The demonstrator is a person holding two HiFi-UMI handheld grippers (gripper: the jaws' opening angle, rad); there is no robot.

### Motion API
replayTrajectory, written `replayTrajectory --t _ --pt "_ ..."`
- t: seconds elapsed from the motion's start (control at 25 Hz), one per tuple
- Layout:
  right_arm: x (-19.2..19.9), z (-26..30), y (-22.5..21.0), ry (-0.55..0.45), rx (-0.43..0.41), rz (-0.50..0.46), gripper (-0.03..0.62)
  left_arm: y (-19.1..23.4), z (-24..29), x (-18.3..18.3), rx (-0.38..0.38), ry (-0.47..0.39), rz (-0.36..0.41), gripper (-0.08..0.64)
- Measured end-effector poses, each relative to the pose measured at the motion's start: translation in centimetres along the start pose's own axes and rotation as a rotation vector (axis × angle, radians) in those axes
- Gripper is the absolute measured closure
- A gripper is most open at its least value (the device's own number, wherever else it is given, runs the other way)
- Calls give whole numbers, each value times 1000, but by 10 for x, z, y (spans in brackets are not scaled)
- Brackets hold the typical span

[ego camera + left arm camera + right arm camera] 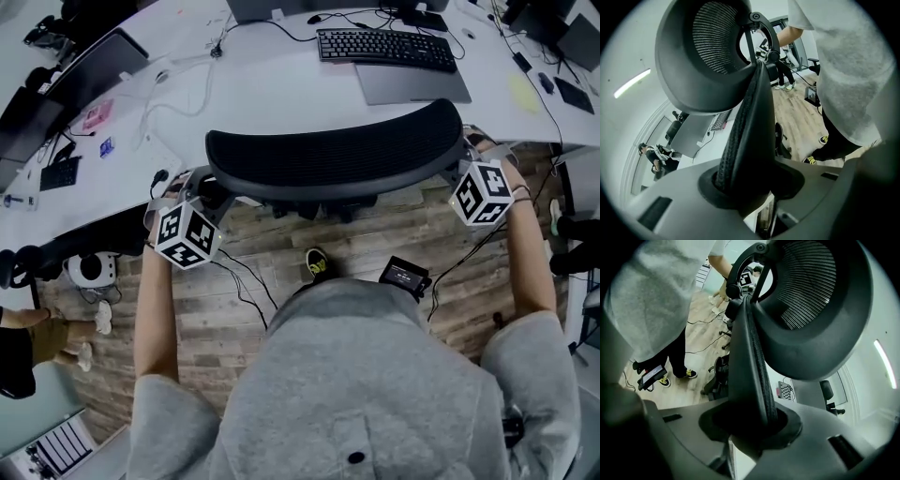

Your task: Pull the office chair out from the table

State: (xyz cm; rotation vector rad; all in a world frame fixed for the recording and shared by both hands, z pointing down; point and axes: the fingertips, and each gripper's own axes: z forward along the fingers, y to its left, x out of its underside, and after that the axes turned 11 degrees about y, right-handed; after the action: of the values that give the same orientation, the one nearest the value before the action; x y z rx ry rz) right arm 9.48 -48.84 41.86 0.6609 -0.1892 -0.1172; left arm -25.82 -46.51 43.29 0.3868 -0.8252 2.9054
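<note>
Against the near edge of the white table [281, 89] stands the office chair [337, 155], seen from above as a broad, curved black backrest. It is fine mesh stretched in a thick, smooth plastic frame, with a ribbed seam running along the rim. Its seat and base are hidden under the backrest and the table; only a few dark frame parts show below the rim in the head view.

The left gripper [750, 187] has its jaws closed partway onto the backrest's left side edge, which fills the rounded notch between them. The right gripper [752, 425] clamps the right side edge in the same way. In the head view the jaws of both are hard to make out at the backrest's ends.

Beyond the chair a black keyboard [386, 47] lies on the table. Grey wood-plank floor [234, 300] shows beneath, and the person's grey sweatshirt [356, 375] fills the lower part of the head view
</note>
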Motion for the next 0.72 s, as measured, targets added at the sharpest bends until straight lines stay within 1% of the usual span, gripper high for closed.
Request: replayTrajectory --t 0.2,0.32,0.44,0.72 --pt "9 3 1 17 7 -8 457 1 2 -2 -7 -16 -8 403" --pt "4 6 -5 -22 54 43 457 2 0 -4 -22 -53 -26 404" --pt "4 4 -4 -8 70 88 459 0 -2 -5 -15 -63 -47 420" --pt "4 1 1 -8 67 76 468 -4 -4 -5 -29 -51 -58 423"
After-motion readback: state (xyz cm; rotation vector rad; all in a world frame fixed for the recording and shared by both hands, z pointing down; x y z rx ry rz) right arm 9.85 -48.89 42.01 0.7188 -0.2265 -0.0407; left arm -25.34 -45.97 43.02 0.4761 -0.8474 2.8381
